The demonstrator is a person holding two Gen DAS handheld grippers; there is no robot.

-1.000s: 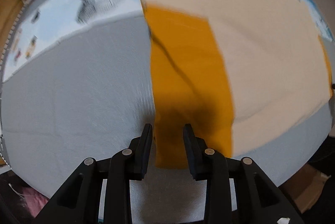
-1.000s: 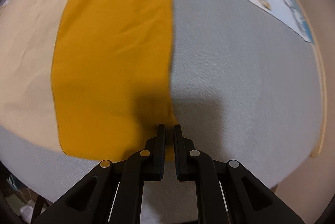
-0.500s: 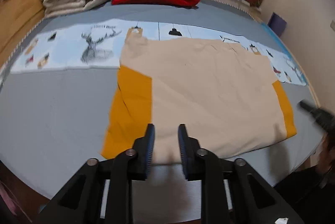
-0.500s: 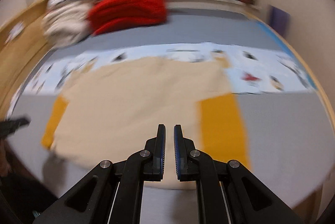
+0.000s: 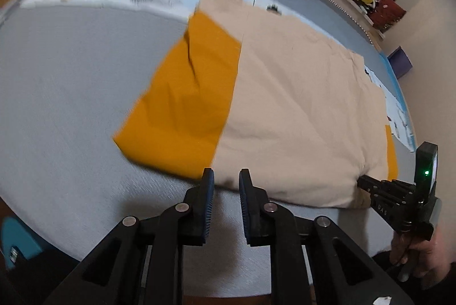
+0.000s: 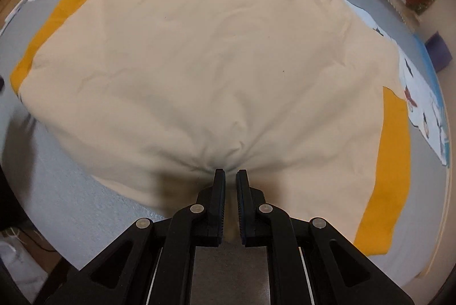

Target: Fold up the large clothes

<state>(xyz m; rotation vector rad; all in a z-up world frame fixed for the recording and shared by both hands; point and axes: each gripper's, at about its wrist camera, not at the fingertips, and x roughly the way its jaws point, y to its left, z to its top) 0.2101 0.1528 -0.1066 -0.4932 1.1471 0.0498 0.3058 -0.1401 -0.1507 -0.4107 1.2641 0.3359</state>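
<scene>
We have the shirt [image 6: 216, 54] flat on the bed [image 5: 62, 77], mustard sleeves left and right. It is soft, light and will sag, so we grip its near hem. Right gripper [image 6: 230, 172] pinches that hem; left gripper [image 5: 225, 176] hangs slightly parted, empty.

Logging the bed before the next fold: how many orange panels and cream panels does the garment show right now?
Orange panels: 2, left and right
Cream panels: 1, the body
Total: 3
</scene>
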